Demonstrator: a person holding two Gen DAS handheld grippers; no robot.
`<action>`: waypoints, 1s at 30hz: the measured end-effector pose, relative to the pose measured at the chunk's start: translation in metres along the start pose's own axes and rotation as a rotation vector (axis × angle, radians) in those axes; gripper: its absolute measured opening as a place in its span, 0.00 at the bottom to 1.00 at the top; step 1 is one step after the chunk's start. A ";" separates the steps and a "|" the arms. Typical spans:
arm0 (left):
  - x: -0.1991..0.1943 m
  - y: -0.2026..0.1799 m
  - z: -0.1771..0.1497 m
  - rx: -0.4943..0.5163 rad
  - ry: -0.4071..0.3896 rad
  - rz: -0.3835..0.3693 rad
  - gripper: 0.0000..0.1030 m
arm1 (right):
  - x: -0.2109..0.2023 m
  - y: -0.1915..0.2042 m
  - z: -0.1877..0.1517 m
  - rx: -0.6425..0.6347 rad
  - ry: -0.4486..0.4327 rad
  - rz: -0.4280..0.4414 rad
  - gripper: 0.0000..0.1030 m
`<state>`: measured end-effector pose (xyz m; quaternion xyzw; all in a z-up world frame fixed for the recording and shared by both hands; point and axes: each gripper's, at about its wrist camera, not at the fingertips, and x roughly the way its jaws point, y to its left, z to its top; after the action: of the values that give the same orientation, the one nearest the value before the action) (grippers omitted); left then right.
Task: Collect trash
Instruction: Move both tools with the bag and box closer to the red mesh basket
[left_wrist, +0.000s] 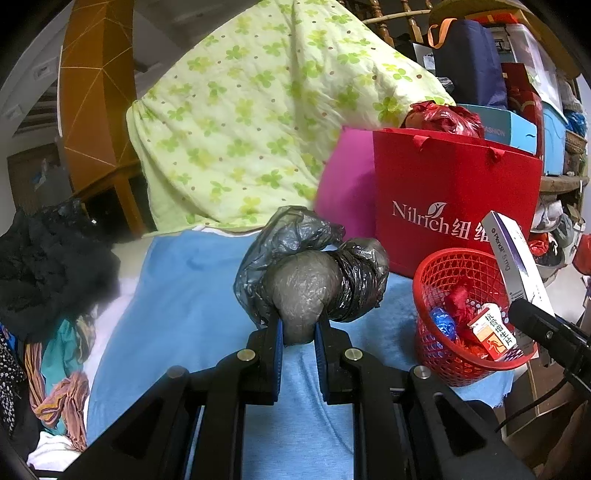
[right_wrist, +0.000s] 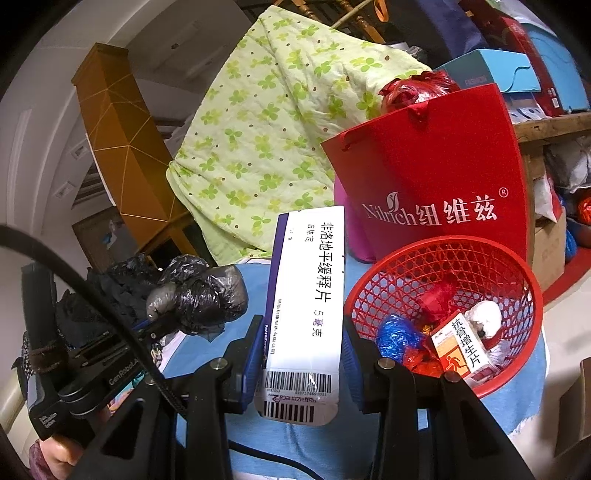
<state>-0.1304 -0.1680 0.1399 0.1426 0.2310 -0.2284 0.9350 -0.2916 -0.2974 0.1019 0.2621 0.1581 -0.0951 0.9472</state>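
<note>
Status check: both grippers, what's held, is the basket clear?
Left gripper shut on bag wad. Right gripper shut on pill box. Red basket beside right gripper, part full, nothing over its mouth.

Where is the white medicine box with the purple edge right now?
In the right wrist view, the white cardboard medicine box with a purple edge stands upright, clamped in the right tongs, just left of the red plastic mesh basket on the blue cloth.
</note>
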 end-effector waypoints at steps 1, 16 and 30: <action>0.000 -0.001 0.000 0.000 0.002 -0.003 0.16 | 0.000 0.000 0.000 0.002 -0.001 -0.002 0.40; 0.003 -0.009 -0.002 0.026 0.012 -0.019 0.16 | -0.002 -0.013 -0.003 0.041 0.001 -0.012 0.40; 0.005 -0.021 -0.001 0.050 0.015 -0.036 0.16 | -0.006 -0.029 -0.004 0.070 -0.013 -0.026 0.40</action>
<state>-0.1376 -0.1876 0.1329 0.1634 0.2349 -0.2497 0.9251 -0.3060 -0.3191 0.0878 0.2924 0.1522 -0.1146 0.9371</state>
